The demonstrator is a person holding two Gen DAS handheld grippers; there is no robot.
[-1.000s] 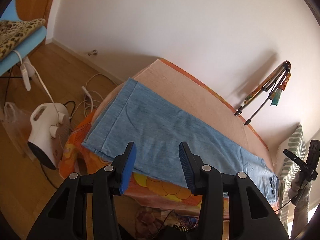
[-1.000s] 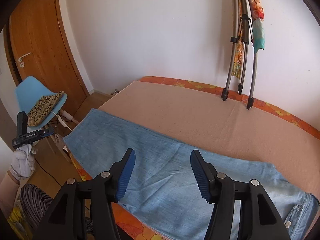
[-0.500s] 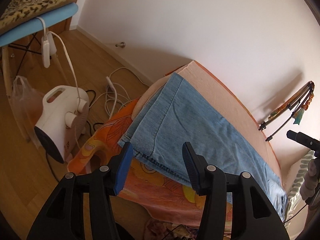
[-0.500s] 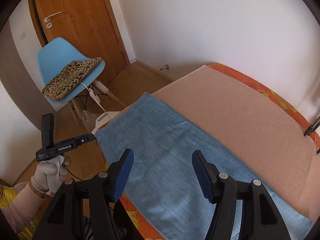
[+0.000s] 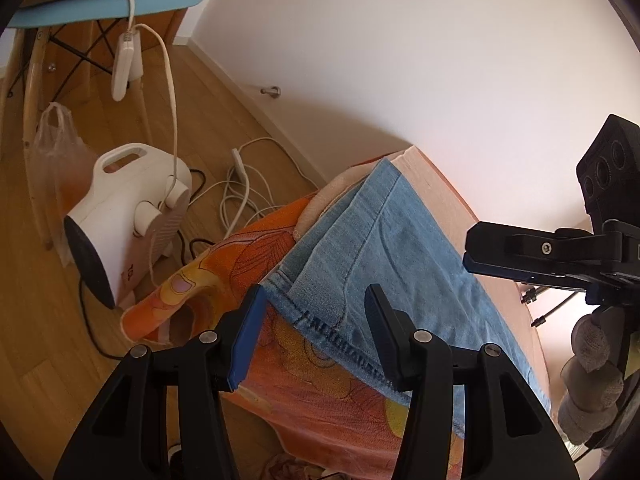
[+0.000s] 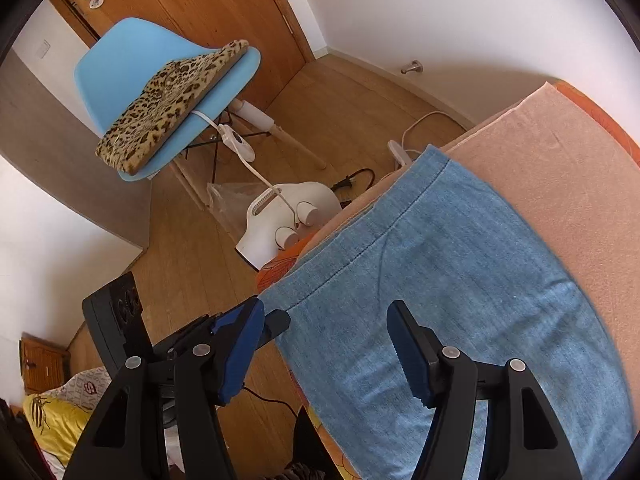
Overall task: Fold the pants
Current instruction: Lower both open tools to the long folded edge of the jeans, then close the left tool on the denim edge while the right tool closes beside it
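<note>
Light blue jeans lie flat along the bed, and their hem end hangs a little over the bed's corner. My left gripper is open and low at the near hem corner. The stitched hem edge shows between its fingers, untouched by the pads. My right gripper is open above the legs just behind the hem, pointing steeply down, with only denim below it. In the left wrist view the right gripper reaches in from the right, held by a gloved hand. In the right wrist view the left gripper's fingertip sits at the hem corner.
A peach blanket covers the bed over an orange patterned sheet. On the wooden floor beside the bed stand a white fan heater, loose cables and a blue chair with a leopard cushion. A wooden door is behind.
The right gripper swept along the jeans from mid-leg to the hem end and tipped downward. The left gripper sank and closed in on the hem corner. Both jaws stand slightly wider.
</note>
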